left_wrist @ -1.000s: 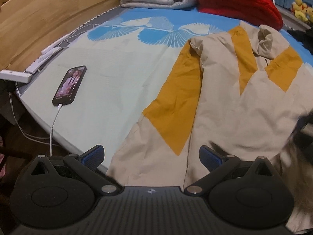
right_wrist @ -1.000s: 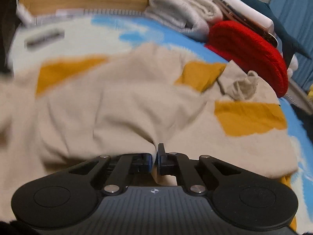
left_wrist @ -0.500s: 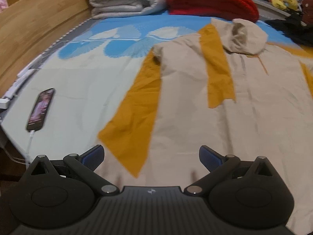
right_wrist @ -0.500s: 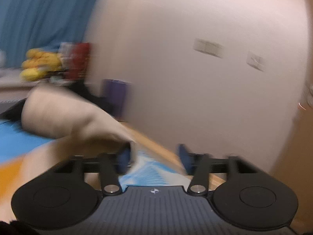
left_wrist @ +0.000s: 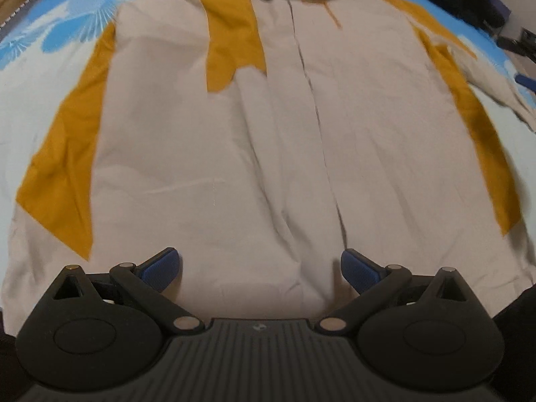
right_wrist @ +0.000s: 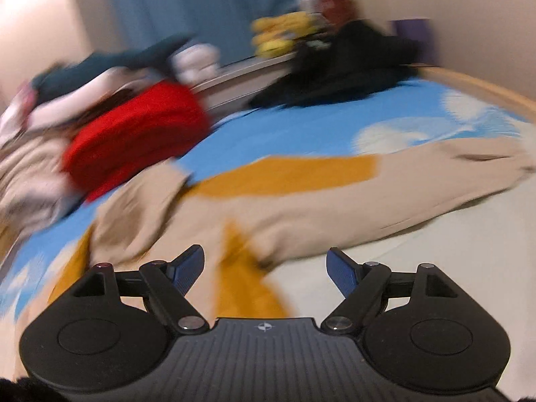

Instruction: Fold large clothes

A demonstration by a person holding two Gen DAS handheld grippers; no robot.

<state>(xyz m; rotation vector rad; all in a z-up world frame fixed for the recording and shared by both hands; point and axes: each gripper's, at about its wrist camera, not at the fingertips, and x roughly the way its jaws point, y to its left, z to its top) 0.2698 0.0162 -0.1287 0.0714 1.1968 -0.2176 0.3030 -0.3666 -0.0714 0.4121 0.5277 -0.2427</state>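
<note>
1. A beige jacket (left_wrist: pixel 214 140) with mustard panels lies spread front-up on a bed (left_wrist: pixel 20 80), hood toward the far end, front seam running down its middle.
2. The left gripper (left_wrist: pixel 261 269) hovers over the near hem, jaws wide apart, holding nothing.
3. The right gripper (right_wrist: pixel 264 268) is likewise spread and empty, above the jacket's right side; that view is motion-blurred.
4. The right sleeve (right_wrist: pixel 418 181) stretches out across the sheet, away from the body; the left one lies along the body's side.
5. The cloth looks thin, light and limp, likely to sag and crease when lifted; pinching a cuff, shoulder or hem corner should give the surest hold.
6. Beyond the hood sit a red cushion (right_wrist: pixel 134 137) and a dark pile of clothes (right_wrist: pixel 341 67), near but apart from the jacket.
7. Neither seems to block a fold toward the middle; the bed's near edge leaves the hem little room.
</note>
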